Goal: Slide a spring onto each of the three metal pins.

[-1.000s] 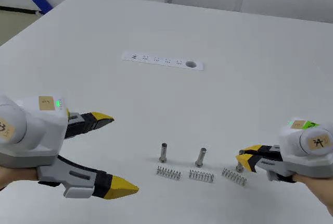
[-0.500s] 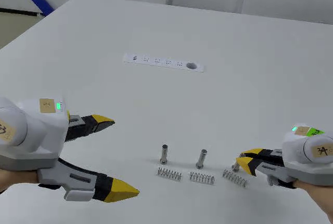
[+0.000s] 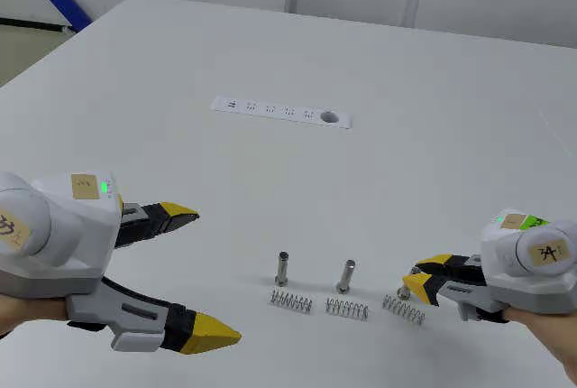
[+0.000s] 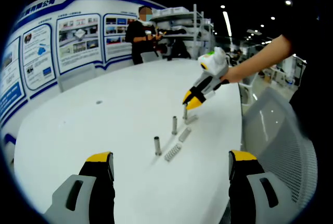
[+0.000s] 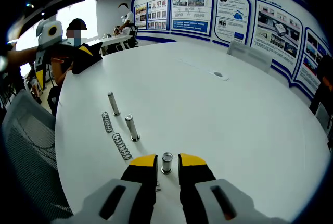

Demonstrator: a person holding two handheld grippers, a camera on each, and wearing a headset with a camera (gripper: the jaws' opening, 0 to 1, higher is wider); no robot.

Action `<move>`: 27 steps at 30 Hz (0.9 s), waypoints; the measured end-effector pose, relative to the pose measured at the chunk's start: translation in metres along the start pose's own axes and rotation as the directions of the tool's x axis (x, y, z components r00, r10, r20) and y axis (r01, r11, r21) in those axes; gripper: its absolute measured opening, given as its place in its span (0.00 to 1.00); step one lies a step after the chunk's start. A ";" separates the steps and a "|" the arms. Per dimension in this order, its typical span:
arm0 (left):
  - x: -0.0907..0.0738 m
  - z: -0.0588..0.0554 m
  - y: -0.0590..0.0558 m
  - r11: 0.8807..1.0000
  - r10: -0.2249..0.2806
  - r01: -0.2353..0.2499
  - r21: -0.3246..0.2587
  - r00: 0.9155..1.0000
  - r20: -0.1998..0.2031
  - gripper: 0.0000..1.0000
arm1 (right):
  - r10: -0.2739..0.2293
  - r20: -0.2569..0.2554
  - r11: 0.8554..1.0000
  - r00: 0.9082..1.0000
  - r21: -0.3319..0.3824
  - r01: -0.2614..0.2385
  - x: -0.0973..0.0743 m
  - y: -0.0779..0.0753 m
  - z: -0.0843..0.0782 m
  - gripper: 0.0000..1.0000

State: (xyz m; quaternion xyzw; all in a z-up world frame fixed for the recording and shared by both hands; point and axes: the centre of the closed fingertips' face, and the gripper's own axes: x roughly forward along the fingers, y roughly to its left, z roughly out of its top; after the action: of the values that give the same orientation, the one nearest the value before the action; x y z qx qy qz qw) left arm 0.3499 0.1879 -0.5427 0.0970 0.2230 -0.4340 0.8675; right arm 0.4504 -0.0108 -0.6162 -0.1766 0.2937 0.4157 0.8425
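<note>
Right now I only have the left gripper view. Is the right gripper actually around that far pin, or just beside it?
Observer: Around it. In the right gripper view the pin stands upright between the tips of the right gripper, with a thin gap on each side.
Operator: Is any spring on a pin yet?
Observer: None. The head view shows the left spring, middle spring and right spring lying flat on the table, each just on the near side of a pin.
Operator: Is anything else on the table?
Observer: A white power strip lies farther back, well apart from the pins.
</note>
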 end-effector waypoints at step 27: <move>0.010 -0.007 0.003 1.000 -0.014 0.014 -0.010 0.999 -0.036 0.93 | 0.140 -0.055 0.989 0.989 -0.039 -0.142 0.004 0.023 -0.042 0.22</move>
State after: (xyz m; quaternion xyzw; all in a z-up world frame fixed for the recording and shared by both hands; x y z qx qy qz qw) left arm 0.3553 0.1845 -0.5535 0.0989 0.2414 -0.4372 0.8607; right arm 0.4192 -0.0177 -0.6517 -0.1841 0.3184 0.4758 0.7990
